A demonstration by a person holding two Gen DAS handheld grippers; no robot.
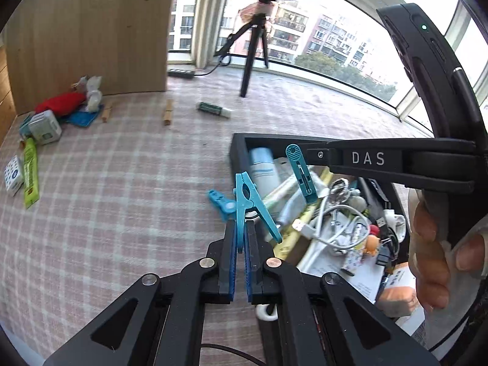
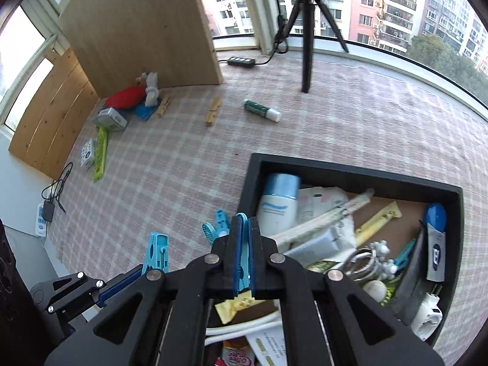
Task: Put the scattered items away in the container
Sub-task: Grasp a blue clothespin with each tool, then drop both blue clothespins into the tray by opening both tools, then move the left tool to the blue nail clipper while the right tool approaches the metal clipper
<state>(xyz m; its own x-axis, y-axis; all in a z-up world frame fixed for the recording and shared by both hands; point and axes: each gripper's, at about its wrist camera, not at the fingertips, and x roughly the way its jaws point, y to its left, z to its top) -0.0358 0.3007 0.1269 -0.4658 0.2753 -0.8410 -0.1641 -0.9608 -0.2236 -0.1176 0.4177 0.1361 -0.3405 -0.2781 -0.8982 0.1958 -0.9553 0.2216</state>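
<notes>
The left gripper (image 1: pixel 241 244) has its fingers closed on a blue clothespin (image 1: pixel 248 204), which stands up just beside the left wall of the black container (image 2: pixel 350 172). The right gripper (image 2: pixel 242 259) also has its fingers pressed together on a second blue clothespin (image 1: pixel 300 172), held over the full container. A third blue clothespin (image 1: pixel 221 202) lies on the checked cloth near the container. Farther away lie two wooden pegs (image 2: pixel 213 111) and a green tube (image 2: pixel 262 109).
</notes>
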